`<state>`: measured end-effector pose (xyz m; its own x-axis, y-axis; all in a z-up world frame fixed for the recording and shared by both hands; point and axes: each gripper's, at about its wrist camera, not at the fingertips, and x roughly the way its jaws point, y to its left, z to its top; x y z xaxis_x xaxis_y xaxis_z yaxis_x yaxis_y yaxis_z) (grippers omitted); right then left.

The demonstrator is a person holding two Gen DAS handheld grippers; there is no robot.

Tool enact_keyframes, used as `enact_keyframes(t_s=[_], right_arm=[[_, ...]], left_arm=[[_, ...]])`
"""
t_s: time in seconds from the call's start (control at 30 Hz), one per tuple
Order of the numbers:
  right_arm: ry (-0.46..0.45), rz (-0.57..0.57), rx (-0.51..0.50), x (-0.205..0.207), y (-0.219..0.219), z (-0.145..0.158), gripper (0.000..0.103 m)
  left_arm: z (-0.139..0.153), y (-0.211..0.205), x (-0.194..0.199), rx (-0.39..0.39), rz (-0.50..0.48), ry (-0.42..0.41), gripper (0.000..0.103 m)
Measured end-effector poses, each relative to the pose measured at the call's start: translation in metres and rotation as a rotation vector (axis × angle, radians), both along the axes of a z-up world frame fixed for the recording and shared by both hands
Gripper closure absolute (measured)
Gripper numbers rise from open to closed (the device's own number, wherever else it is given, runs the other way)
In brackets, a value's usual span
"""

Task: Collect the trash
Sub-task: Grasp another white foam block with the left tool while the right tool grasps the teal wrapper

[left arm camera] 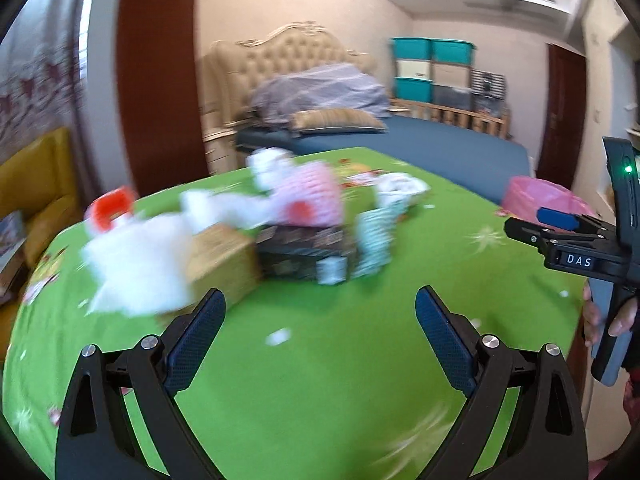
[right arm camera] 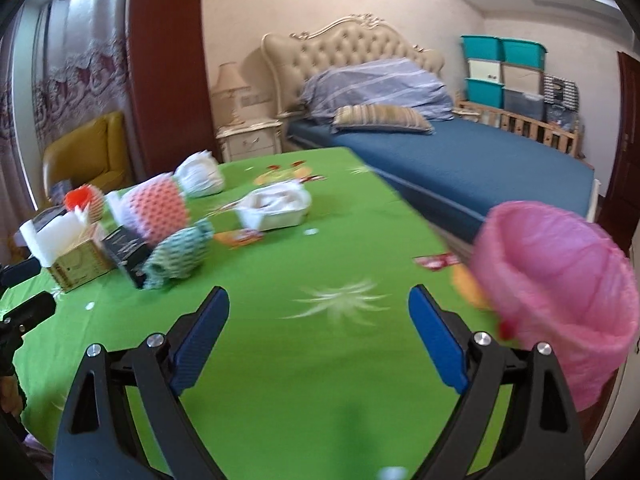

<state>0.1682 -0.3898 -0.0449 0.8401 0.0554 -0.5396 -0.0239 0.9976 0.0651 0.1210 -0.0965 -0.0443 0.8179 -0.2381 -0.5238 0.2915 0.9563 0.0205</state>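
Both claws spread wide and empty above a green tablecloth (right arm camera: 304,360): the left gripper (left arm camera: 320,312) faces a blurred heap of trash (left arm camera: 248,232), foam netting, tissue and small boxes, mid-table; the right gripper (right arm camera: 320,308) hovers beside a pink-lined bin (right arm camera: 560,280) at the table's right edge; beyond, a blue bed (right arm camera: 460,160)

Black tool (left arm camera: 320,300); blue pads (left arm camera: 444,340)

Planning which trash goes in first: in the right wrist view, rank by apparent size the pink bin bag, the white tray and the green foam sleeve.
1. Pink bin bag, largest, though nearest the camera.
2. White tray and green foam sleeve look alike; no ranking.
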Motion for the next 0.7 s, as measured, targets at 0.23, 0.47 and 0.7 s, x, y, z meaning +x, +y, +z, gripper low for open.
enact_keyframes(t_s=[0.23,0.47,0.7], right_arm=[[0.022,0.046,-0.093,0.010,0.053,-0.003,0.015],[0.057,0.081,-0.057,0.028,0.073,0.012,0.015],[0.048,0.106,-0.081,0.046,0.103,0.017,0.015]], left_arm=[[-0.001,0.066,-0.014,-0.026,0.139,-0.004,0.013],[0.007,0.086,0.013,-0.068,0.206,0.036,0.013],[0.008,0.084,0.054,-0.037,0.244,0.044,0.015]])
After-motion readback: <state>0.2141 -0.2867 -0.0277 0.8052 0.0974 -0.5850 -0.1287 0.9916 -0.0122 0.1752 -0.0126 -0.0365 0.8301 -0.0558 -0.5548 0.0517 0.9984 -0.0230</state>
